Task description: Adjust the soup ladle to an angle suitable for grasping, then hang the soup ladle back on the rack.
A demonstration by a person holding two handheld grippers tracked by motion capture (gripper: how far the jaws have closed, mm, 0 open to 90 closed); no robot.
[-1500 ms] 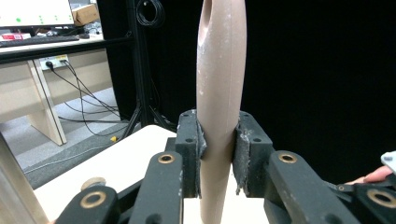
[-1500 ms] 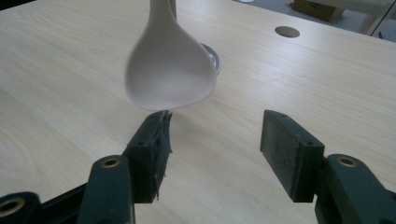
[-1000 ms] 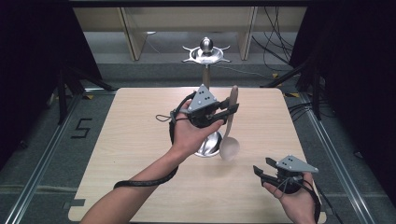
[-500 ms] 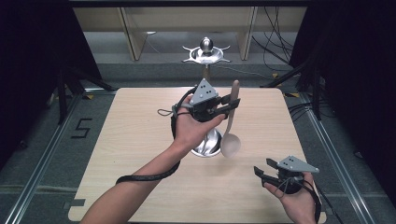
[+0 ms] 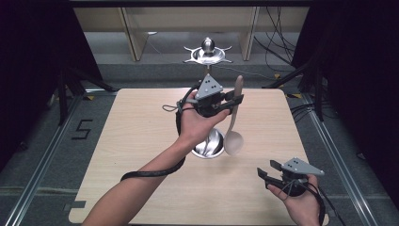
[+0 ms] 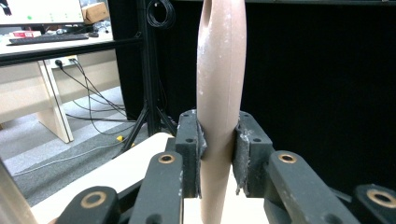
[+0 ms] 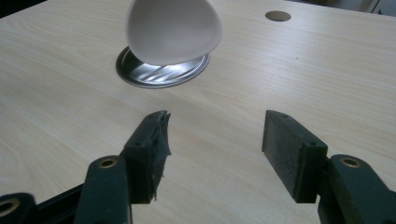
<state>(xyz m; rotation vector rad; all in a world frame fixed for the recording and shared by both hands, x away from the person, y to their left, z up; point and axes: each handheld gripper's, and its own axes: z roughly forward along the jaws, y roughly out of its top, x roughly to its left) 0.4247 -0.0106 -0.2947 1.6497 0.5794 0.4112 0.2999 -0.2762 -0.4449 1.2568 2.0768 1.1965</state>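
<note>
- Your left gripper [image 5: 234, 101] is lifted above the middle of the worktop [image 5: 136, 141], its jaws clamped on the handle of a beige spoon [image 5: 234, 136].
- In the left gripper view the spoon handle [image 6: 218, 107] stands upright between the two pads, pinched on both sides.
- The spoon hangs bowl-down, its bowl just beside the right edge of the metal bowl [image 5: 208, 145] in the high view and raised off the wood.
- The metal bowl sits on the worktop near the centre, well away from every edge, with bare wood all around it.
- Your right gripper [image 5: 269, 170] rests low near the front right corner, close to the worktop's front edge, jaws spread apart and holding nothing.
- In the right gripper view, open wood lies between the spread jaws and the metal bowl [image 7: 161, 70]; the spoon bowl [image 7: 173, 30] hangs over its near rim.
- A round hole [image 7: 278, 16] shows in the worktop beyond, apart from the metal bowl.
</note>
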